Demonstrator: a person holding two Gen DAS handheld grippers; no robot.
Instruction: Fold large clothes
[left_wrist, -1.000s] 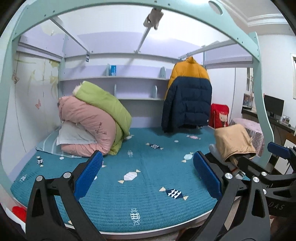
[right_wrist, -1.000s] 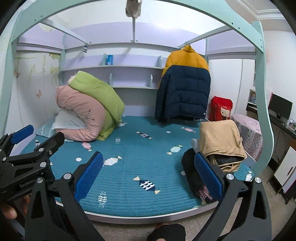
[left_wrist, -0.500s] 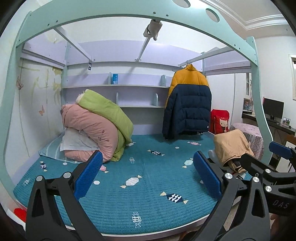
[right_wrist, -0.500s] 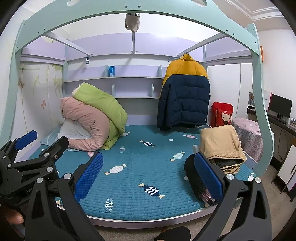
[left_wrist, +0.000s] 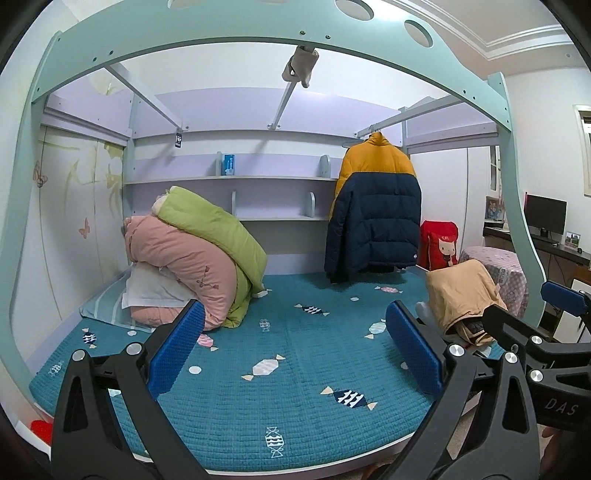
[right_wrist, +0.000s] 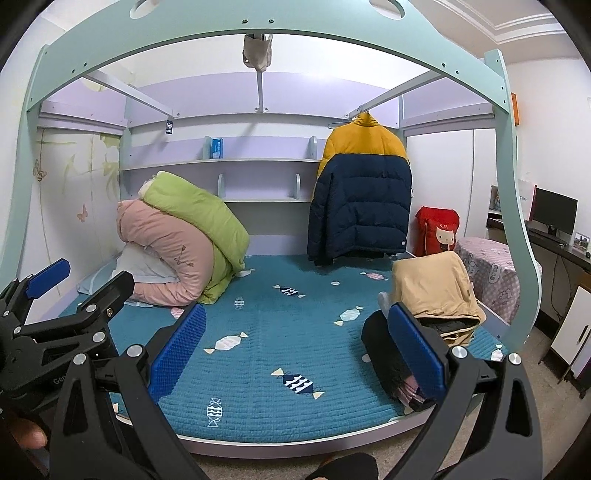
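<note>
tan garment heaped on bed | left tool, right tool: both agape, empty

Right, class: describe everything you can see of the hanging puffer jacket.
The jacket is a quilted puffer, mustard yellow across collar and shoulders, navy below, with a small pale patch near one hem corner. It looks padded and slightly shiny. It hangs upright on a hanger from the rail under the upper bunk, back toward us, sleeves down, hem just above the bed. Neither gripper touches it.

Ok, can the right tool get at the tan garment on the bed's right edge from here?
Probably yes. The right tool is open and empty, and the tan garment lies exposed atop the pile, with only the dark folded clothes in front, which sit lower.
</note>
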